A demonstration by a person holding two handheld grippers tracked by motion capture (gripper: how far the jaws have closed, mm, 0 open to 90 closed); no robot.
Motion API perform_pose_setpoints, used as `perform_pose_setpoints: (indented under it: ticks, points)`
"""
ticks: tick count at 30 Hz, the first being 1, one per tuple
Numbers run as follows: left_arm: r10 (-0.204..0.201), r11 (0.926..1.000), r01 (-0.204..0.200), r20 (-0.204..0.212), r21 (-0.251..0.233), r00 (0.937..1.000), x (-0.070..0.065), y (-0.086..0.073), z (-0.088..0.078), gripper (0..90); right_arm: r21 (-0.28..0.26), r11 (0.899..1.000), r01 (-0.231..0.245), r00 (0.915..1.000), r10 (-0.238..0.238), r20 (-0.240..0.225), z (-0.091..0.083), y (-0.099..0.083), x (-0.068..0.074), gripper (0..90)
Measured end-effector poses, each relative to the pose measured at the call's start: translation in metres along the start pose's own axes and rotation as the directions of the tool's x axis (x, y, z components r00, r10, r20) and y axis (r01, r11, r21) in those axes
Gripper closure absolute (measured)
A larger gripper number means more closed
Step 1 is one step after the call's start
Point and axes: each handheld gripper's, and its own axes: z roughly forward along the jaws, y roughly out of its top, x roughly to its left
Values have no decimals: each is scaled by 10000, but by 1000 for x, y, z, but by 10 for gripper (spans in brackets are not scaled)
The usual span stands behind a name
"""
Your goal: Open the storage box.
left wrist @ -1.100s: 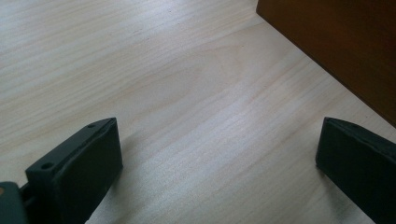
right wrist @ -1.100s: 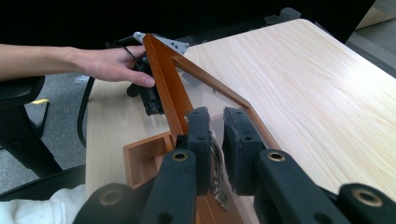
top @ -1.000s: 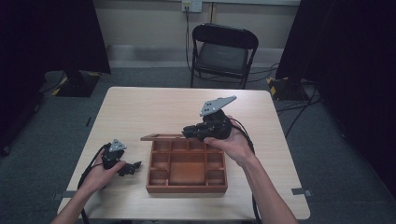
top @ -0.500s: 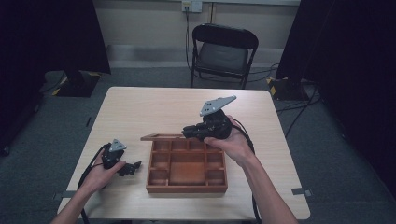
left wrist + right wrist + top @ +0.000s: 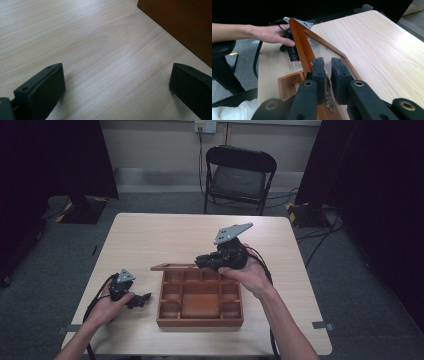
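Two tongs, little change: against a second ago, both hands sit where they were and the lid is no higher, so the opening is paused partway. Left of the box [image 5: 200,321], my left gripper [image 5: 142,299] rests on the table [image 5: 165,235], jaws apart and empty. At the box's far edge, my right gripper [image 5: 327,71] stays clamped on the lid [image 5: 299,42], glass-paned, raised on edge. Every box compartment I can see looks empty.
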Motion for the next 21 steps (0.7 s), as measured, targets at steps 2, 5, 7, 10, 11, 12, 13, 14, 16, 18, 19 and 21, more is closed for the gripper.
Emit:
perform_pose_setpoints:
  ticks: [2, 5, 7, 10, 11, 12, 13, 14, 16, 18, 19, 21]
  points:
    - [39, 10000, -39, 6, 17, 10000, 0, 0, 0, 0, 0, 10000, -7, 10000, 7, -10, 0, 0, 0, 823]
    - [-8, 10000, 8, 31, -4, 10000, 0, 0, 0, 0, 7, 10000, 4, 10000, -4, -3, 0, 0, 0, 824]
    - [36, 10000, -36, 8, 17, 10000, 0, 0, 0, 0, 4, 10000, -1, 10000, 1, -7, 0, 0, 0, 823]
    - [20, 10000, -21, 28, 14, 10000, 0, 0, 0, 0, -12, 10000, -24, 10000, 24, -7, 0, 0, 0, 824]
    - [37, 10000, -37, 7, 17, 10000, 0, 0, 0, 0, -14, 10000, -31, 10000, 31, -7, 0, 0, 0, 824]
    - [34, 10000, -34, 6, 15, 10000, 0, 0, 0, 0, -11, 10000, -25, 10000, 25, -7, 0, 0, 0, 824]
    - [39, 10000, -39, 7, 19, 10000, 0, 0, 0, 0, -15, 10000, -29, 10000, 29, -8, 0, 0, 0, 824]
    - [37, 10000, -37, 7, 17, 10000, 0, 0, 0, 0, -17, 10000, -31, 10000, 31, -8, 0, 0, 0, 824]
    - [43, 10000, -43, 6, 21, 10000, 0, 0, 0, 0, -21, 10000, -30, 10000, 30, -3, 0, 0, -1, 825]
    - [38, 10000, -38, 8, 17, 10000, 0, 0, 0, 0, -19, 10000, -30, 10000, 30, -5, 0, 0, -1, 824]
    - [39, 10000, -39, 8, 18, 10000, 0, 0, 0, 0, -17, 10000, -31, 10000, 31, -9, 0, 0, -1, 825]
    - [39, 10000, -39, 8, 17, 10000, 0, 0, 0, 0, -16, 10000, -26, 10000, 26, -10, 0, 0, -1, 825]
